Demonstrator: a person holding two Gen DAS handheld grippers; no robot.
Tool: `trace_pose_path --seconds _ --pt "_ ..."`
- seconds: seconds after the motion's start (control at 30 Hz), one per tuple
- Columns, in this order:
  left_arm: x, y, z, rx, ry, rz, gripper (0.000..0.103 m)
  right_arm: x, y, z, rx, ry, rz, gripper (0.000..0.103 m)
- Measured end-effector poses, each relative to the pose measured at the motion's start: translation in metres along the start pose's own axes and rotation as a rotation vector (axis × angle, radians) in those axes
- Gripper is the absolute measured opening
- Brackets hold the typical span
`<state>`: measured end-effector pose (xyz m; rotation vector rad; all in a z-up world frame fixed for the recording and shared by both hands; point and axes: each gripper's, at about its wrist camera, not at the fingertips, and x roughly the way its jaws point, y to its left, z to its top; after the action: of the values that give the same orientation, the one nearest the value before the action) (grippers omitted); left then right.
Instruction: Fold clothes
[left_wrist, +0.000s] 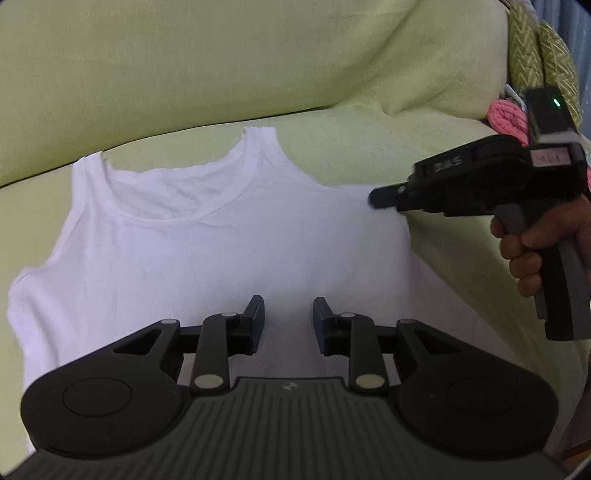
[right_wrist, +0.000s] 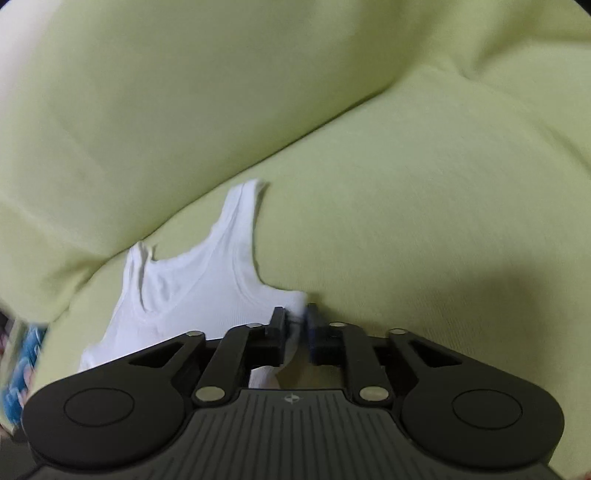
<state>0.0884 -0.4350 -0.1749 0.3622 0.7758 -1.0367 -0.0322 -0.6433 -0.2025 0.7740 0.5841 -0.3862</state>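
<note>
In the left wrist view we see our left gripper (left_wrist: 289, 306) with its jaws apart and nothing between them, hanging over the lower part of a white vest (left_wrist: 207, 254). The vest lies flat on a green sofa (left_wrist: 221, 74), its straps pointing away from us toward the backrest. Ahead and to the right of this gripper is our right gripper (left_wrist: 382, 197), held by a hand (left_wrist: 532, 247); its tip is at the vest's armpit corner. Behind it lies a pink cloth (left_wrist: 508, 116), beside a cushion (left_wrist: 535, 59) with a zigzag pattern. In the right wrist view the right gripper (right_wrist: 295, 317) has its jaws nearly closed on the vest (right_wrist: 192, 291) at that corner, with white cloth between the fingers (right_wrist: 277, 325), though this part is blurred. The rest of the vest spreads ahead and to the left of it, on the sofa (right_wrist: 406, 221).
</note>
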Motion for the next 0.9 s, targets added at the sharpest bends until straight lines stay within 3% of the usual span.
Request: trace_pose_path --seconds 0.07,0.17,0.23,0.33,0.47,0.57,0.67,0.7,0.73,0.77,0.9 --pt "-0.016 0.017 0.001 -0.048 -0.017 0.013 0.026 -0.018 -0.001 -0.003 0.021 -0.064 -0.032 0.056" --pt "-0.047 0.062 -0.001 -0.162 -0.052 0.071 0.033 -0.056 0.013 -0.016 -0.093 -0.195 -0.124 0.058" --pt "-0.061 0.102 -0.005 -0.268 -0.052 0.110 0.040 -0.074 0.017 -0.031 -0.129 -0.196 -0.070 0.058" --pt "-0.063 0.163 -0.014 -0.475 -0.014 0.136 0.040 -0.085 0.021 -0.065 -0.135 -0.120 0.005 0.058" --pt "-0.044 0.220 -0.028 -0.762 0.025 -0.032 0.040 -0.091 0.024 -0.104 -0.126 -0.045 0.015 0.058" --pt "-0.032 0.246 -0.035 -0.922 -0.001 -0.156 0.039 -0.073 0.027 -0.121 -0.079 -0.017 0.020 0.057" --pt "-0.017 0.263 -0.042 -1.061 -0.018 -0.270 0.034 -0.077 0.032 -0.127 -0.120 -0.021 0.011 0.054" --pt "-0.012 0.267 -0.044 -1.097 -0.022 -0.301 0.025 -0.077 0.034 -0.127 -0.137 -0.018 0.003 0.054" --pt "-0.013 0.263 -0.042 -1.043 -0.041 -0.274 0.011 -0.077 0.035 -0.127 -0.153 -0.015 -0.004 0.054" --pt "-0.014 0.259 -0.039 -0.990 -0.061 -0.247 0.004 -0.077 0.037 -0.126 -0.165 -0.014 -0.008 0.054" --pt "-0.019 0.243 -0.029 -0.774 -0.136 -0.138 0.001 -0.077 0.038 -0.127 -0.189 -0.014 -0.013 0.053"
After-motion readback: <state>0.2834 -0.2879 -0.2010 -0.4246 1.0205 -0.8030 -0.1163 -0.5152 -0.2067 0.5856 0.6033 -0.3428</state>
